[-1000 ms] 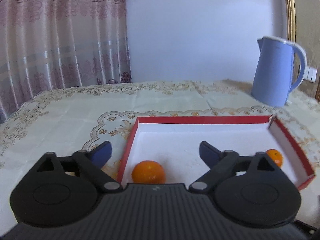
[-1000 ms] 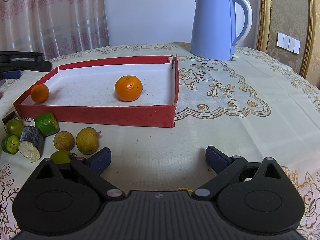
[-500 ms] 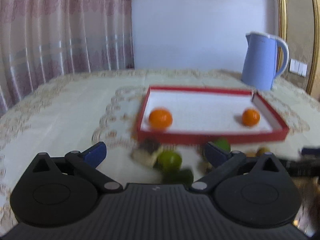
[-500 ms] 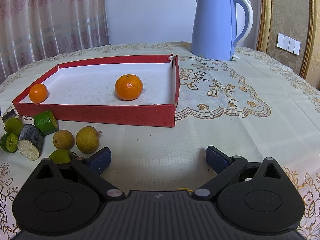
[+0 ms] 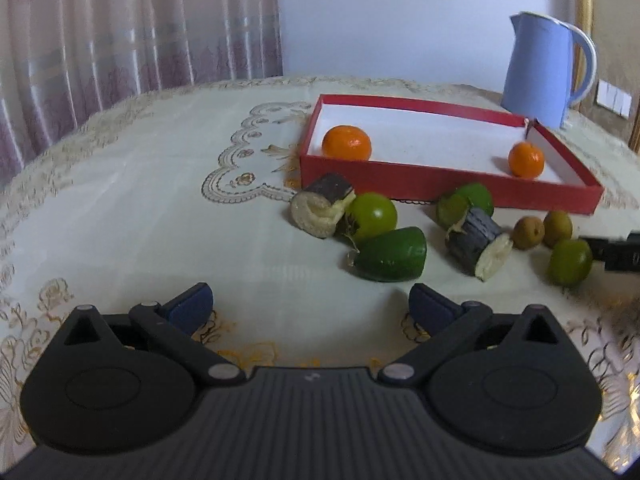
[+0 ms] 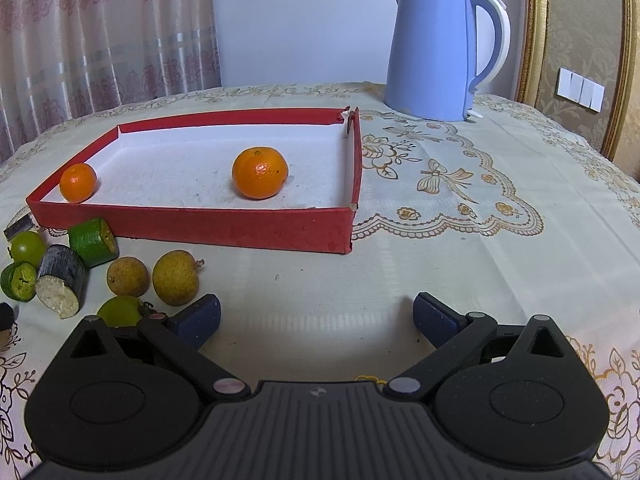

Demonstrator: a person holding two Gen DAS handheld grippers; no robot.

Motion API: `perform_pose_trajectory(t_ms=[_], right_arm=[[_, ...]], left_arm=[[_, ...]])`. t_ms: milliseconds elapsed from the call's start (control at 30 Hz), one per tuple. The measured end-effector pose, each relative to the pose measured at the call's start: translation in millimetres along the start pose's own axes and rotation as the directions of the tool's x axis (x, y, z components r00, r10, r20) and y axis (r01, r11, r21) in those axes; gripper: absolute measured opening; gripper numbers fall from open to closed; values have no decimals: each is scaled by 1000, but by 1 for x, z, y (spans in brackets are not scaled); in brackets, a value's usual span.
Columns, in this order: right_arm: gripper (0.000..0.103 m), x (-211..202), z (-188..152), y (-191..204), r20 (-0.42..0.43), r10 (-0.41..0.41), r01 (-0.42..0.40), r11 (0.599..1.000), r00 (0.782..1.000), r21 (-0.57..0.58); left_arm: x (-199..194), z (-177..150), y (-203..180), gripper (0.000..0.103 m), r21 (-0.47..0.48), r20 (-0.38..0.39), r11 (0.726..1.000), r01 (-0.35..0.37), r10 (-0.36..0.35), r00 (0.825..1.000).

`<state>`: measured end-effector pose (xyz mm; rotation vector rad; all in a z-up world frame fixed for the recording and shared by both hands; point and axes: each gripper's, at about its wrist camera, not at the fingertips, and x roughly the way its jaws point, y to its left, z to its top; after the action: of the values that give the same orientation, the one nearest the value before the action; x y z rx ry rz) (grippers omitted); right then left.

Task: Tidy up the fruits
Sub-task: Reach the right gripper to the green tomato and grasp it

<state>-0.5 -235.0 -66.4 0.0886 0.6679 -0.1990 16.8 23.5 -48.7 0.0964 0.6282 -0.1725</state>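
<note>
A red tray (image 5: 448, 184) (image 6: 192, 222) with a white floor holds two oranges, one at its left end (image 5: 346, 143) (image 6: 78, 182) and one further right (image 5: 525, 159) (image 6: 259, 173). In front of it lie loose fruits: a green round fruit (image 5: 374, 215), a green cucumber piece (image 5: 390, 255), two dark cut pieces (image 5: 320, 210) (image 5: 478, 245), two brown longans (image 6: 128, 277) (image 6: 175, 277) and another green fruit (image 5: 569, 261). My left gripper (image 5: 310, 308) is open and empty, short of the pile. My right gripper (image 6: 316, 318) is open and empty, just right of the longans.
A blue electric kettle (image 5: 540, 70) (image 6: 434, 50) stands behind the tray's right end. A cream embroidered tablecloth (image 6: 460, 220) covers the table. Curtains hang at the back left. The right gripper's black body (image 5: 612, 250) shows at the left view's right edge.
My left gripper has pulled back from over the tray toward the near side, so the fruit pile now lies ahead of it. My right gripper has hardly moved.
</note>
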Motion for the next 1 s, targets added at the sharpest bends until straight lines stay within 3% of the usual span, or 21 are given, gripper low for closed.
perform_pose_trajectory(t_ms=[233, 567, 733, 967, 1000], right_arm=[[103, -8, -3, -1, 5, 40, -40, 999, 999, -5], [103, -27, -10, 15, 30, 207, -208, 978, 978, 0], [103, -46, -10, 27, 110, 175, -172, 984, 978, -40], [102, -43, -11, 47, 86, 237, -229, 969, 968, -88], [96, -41, -11, 51, 79, 246, -239, 967, 966, -90]], left_arm=[[2, -2, -4, 103, 24, 22, 1000, -8, 8, 1000], [4, -2, 0, 103, 0, 12, 1000, 13, -13, 1000], [3, -2, 0, 103, -1, 12, 1000, 14, -14, 1000], [3, -2, 0, 103, -1, 12, 1000, 14, -14, 1000], [3, -2, 0, 103, -2, 12, 1000, 14, -14, 1000]])
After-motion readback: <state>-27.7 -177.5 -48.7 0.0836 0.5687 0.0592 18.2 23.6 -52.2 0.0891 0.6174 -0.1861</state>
